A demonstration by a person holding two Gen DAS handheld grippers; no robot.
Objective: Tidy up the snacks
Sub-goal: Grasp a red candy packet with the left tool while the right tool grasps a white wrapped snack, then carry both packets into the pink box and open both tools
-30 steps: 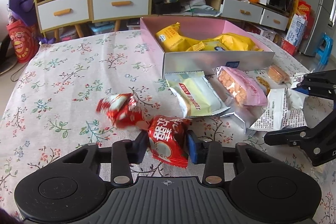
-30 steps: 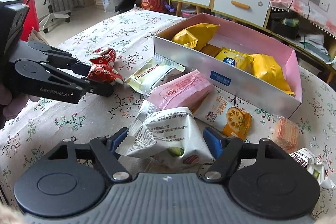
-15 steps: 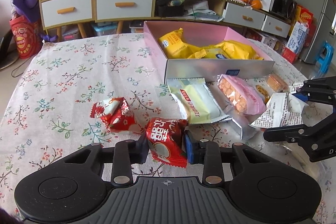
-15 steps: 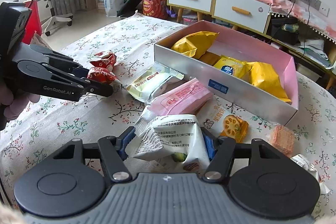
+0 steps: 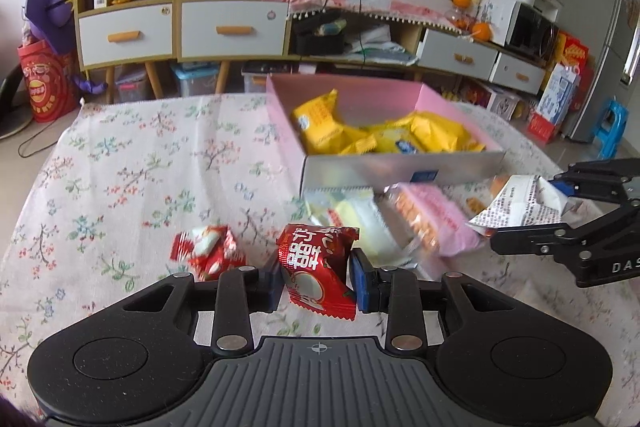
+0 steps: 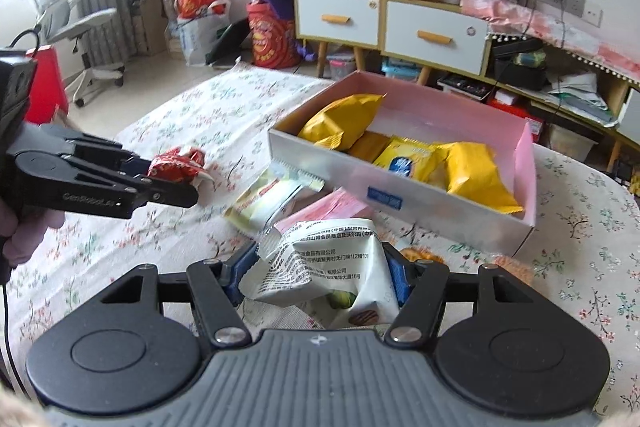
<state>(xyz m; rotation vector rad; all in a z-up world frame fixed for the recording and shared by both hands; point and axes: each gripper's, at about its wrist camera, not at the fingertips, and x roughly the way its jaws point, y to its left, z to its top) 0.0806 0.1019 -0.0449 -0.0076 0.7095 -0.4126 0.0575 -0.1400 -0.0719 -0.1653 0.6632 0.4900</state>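
My left gripper (image 5: 318, 277) is shut on a red snack packet (image 5: 318, 269) and holds it above the floral tablecloth. My right gripper (image 6: 318, 273) is shut on a white printed snack packet (image 6: 320, 273), lifted off the table; it also shows in the left wrist view (image 5: 516, 205). A pink box (image 5: 400, 167) with a silver front wall holds several yellow packets (image 6: 476, 171). In front of the box lie a pale yellow packet (image 5: 356, 219), a pink packet (image 5: 432, 223) and a second red packet (image 5: 208, 255).
An orange biscuit packet (image 6: 420, 254) lies behind my right gripper near the box. The round table (image 5: 120, 167) has a floral cloth. Drawers, shelves and clutter stand on the floor beyond the table.
Both grippers have risen with their packets. The white packet was on the table a second ago and is now held up. The views sit higher and closer to the box.
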